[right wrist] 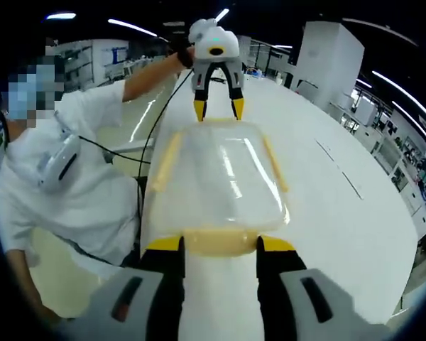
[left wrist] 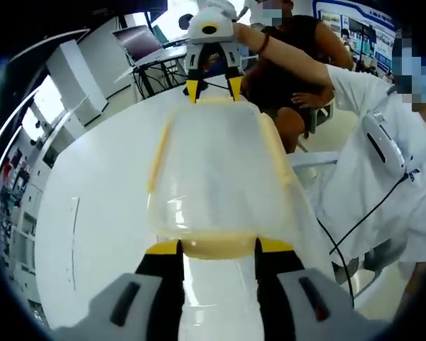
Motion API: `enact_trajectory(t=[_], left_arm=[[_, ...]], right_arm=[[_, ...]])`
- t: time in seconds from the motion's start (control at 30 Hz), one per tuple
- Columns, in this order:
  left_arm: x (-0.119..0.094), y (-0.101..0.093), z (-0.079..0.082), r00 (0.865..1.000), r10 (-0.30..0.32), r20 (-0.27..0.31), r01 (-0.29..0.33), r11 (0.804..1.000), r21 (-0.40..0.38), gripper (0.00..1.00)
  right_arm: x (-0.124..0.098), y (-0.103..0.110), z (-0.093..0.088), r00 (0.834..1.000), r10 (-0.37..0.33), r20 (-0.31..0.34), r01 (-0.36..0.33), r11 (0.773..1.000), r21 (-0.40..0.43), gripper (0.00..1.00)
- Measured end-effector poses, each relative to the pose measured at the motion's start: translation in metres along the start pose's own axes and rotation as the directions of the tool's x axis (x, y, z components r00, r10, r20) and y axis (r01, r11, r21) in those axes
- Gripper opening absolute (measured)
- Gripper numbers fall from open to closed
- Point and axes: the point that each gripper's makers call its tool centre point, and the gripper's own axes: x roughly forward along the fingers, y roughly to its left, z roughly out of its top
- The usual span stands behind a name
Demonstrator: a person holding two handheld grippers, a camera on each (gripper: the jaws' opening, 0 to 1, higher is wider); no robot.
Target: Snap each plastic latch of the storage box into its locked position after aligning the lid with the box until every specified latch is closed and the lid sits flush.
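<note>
Left gripper view puts you at one short end of the clear plastic storage box with the translucent lid (left wrist: 213, 177), sitting lengthwise on the white table (left wrist: 92, 234), w/ the pale yellow end latch (left wrist: 218, 246) right between your yellow-tipped jaws. Your left gripper (left wrist: 218, 249) looks part open, jaws straddling the latch, tips beside its two ends; can't tell if they actually pinch it. Right gripper view mirrors that: the right gripper (right wrist: 220, 245) is spread about the same, bracketing the opposite yellow end latch (right wrist: 220, 240), grip not confirmable either. Each view also catches the other gripper at the box's far end, jaws pointing down at the rim. Yellow side strips (left wrist: 158, 153) run along both long edges; whether those are latches already shut, too blurred to say. Lid looks seated square on the box, no obvious skew, but flushness at the corners isn't clear from here. For the step in hand, judging from this: keep both grippers centred on their latches, push evenly and together so the lid doesn't rock up at one end, and press through the latch's middle, not a corner. Watch for the box sliding on the smooth table; opposing pressure from both ends should hold it.
</note>
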Motion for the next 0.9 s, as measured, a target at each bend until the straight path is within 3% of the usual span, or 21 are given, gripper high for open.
enact_trajectory(t=[0.53, 0.7, 0.9], left_arm=[[-0.051, -0.015, -0.056, 0.996, 0.088, -0.009, -0.088, 0.991, -0.104, 0.37], [-0.055, -0.012, -0.062, 0.994, 0.108, -0.015, -0.109, 0.986, -0.124, 0.37], [-0.052, -0.008, -0.064, 0.995, 0.1, -0.02, -0.102, 0.986, -0.131, 0.37]], right_arm=[[0.052, -0.012, 0.06, 0.995, 0.097, -0.007, -0.097, 0.99, -0.1, 0.37], [0.058, -0.017, 0.067, 0.994, 0.11, -0.003, -0.11, 0.986, -0.123, 0.37], [0.062, -0.02, 0.063, 0.993, 0.121, -0.001, -0.121, 0.986, -0.115, 0.37]])
